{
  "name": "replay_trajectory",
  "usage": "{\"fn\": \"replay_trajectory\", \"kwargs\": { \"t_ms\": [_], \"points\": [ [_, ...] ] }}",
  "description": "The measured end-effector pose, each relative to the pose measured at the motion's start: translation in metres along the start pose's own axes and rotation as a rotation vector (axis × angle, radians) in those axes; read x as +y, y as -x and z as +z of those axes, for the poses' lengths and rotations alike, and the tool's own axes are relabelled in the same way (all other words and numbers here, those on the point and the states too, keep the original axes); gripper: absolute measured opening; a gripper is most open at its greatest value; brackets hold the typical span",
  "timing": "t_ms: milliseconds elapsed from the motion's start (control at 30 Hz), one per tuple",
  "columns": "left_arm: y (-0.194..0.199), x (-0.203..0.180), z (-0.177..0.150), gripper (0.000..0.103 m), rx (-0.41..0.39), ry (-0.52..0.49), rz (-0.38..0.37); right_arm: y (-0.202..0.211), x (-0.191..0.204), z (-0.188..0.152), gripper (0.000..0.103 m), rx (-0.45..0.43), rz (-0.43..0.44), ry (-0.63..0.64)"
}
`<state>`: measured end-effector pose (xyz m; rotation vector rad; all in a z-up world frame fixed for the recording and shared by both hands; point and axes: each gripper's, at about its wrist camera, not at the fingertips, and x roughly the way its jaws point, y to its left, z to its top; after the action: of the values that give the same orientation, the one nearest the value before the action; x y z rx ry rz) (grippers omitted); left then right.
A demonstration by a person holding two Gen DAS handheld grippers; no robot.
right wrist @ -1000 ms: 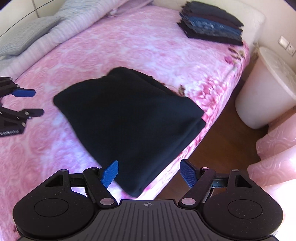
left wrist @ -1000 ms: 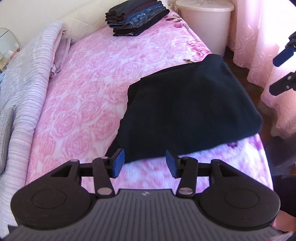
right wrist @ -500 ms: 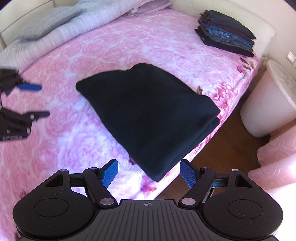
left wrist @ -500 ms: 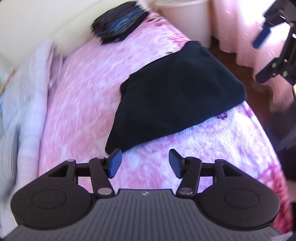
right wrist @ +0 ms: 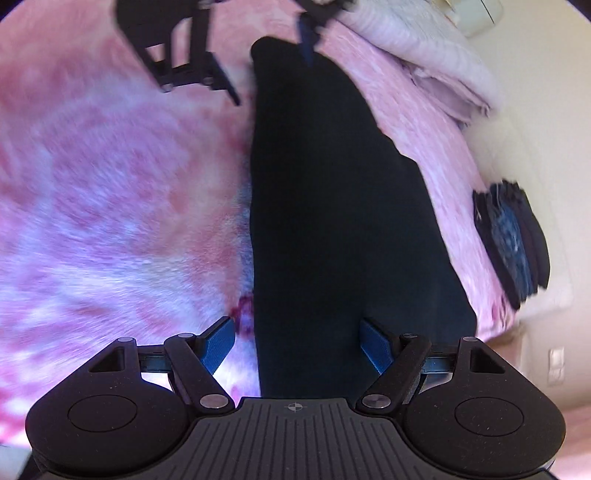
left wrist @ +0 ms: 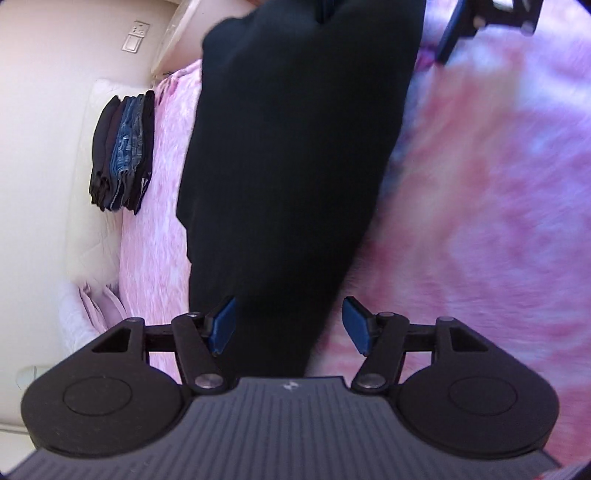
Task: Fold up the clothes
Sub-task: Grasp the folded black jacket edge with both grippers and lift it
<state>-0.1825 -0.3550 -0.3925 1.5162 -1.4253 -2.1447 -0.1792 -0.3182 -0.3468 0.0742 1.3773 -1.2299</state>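
A folded black garment [left wrist: 291,155] lies on the pink floral bedspread [left wrist: 480,192]. My left gripper [left wrist: 290,325] is open, turned sideways, with one end of the garment between its blue pads. My right gripper [right wrist: 297,345] is open at the opposite end of the same garment [right wrist: 332,206], its edge between the pads. Each gripper shows at the top of the other's view: the right one [left wrist: 480,22] and the left one [right wrist: 236,48]. Neither is closed on the cloth.
A stack of folded dark and denim clothes [left wrist: 122,151] sits near the cream headboard [left wrist: 44,147]; it also shows in the right wrist view [right wrist: 513,240]. A pale lilac quilt [right wrist: 424,51] lies bunched along the bed's far side.
Both grippers have rolled sideways and dropped low to opposite ends of the black garment, which now sits between their open pads. The garment has not moved.
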Motion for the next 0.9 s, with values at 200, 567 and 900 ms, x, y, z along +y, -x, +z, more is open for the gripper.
{"fn": "replay_trajectory", "kwargs": {
  "t_ms": [200,567,900],
  "points": [
    [-0.036,-0.001,-0.012,0.081,-0.086,-0.144,0.060,-0.017,-0.015,-0.021,0.084,-0.094,-0.061,0.045],
    [-0.047,0.019,-0.004,0.052,-0.073,-0.144,-0.074,-0.041,-0.036,-0.023,0.083,-0.068,-0.032,0.111],
    [-0.007,0.007,0.036,0.057,-0.107,-0.030,-0.058,0.000,-0.108,-0.057,0.035,-0.080,0.086,0.014]
  ]
}}
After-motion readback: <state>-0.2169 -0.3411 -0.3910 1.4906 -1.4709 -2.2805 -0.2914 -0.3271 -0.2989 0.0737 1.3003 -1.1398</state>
